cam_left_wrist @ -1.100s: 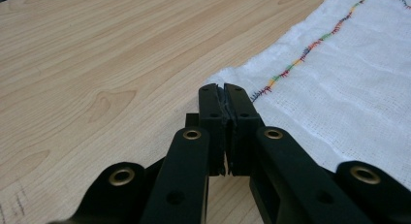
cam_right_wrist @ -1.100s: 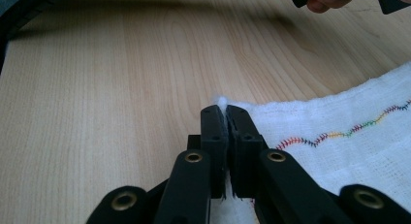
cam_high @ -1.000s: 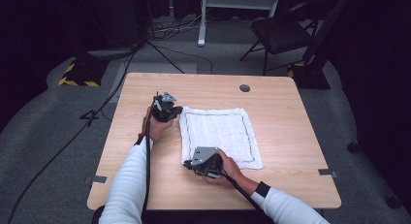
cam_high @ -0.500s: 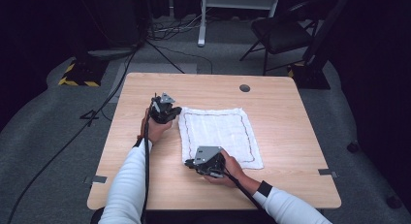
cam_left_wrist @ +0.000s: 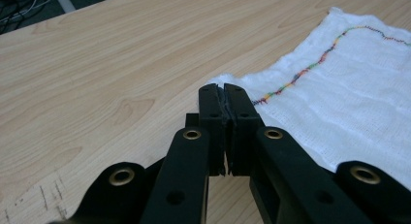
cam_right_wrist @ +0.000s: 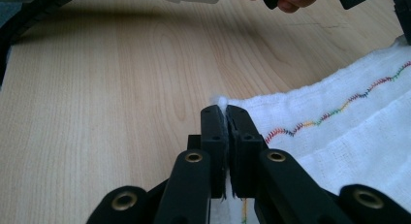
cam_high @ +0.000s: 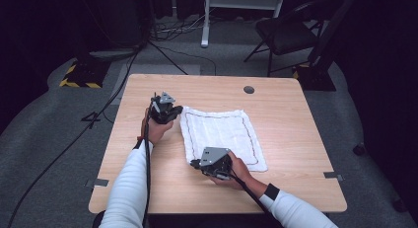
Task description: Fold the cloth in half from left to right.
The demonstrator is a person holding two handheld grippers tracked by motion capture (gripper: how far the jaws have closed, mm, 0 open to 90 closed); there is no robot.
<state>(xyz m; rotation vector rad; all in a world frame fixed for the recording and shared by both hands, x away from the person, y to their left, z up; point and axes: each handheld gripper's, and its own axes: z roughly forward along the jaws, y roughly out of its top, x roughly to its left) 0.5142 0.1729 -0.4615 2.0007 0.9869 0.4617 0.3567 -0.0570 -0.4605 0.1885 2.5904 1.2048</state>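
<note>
Cloth (cam_high: 222,136) lies flat near the middle of the table (cam_high: 296,114), white with a thin stitched line running inside its edges, and both near-left corners are now pinched. Starting at the left of the high view, the left tongs (cam_high: 170,114) sit at the far left corner of the cloth; in the left gripper view the left tongs (cam_left_wrist: 226,95) are clenched with a sliver of white fabric caught between the pads, the corner just poking past the tips. Farther right and nearer the person, the right tongs (cam_high: 197,164) sit at the near left corner, and in the right gripper view the right tongs (cam_right_wrist: 222,110) are likewise clamped on a tuft of white fabric. Judging from this, the grasping step is done: both corners along the left edge are secured, yet the cloth is spread out and not lifted or creased. What remains, most likely, is raising that edge and carrying it across toward the right edge to make a fold, then letting go and smoothing.
</note>
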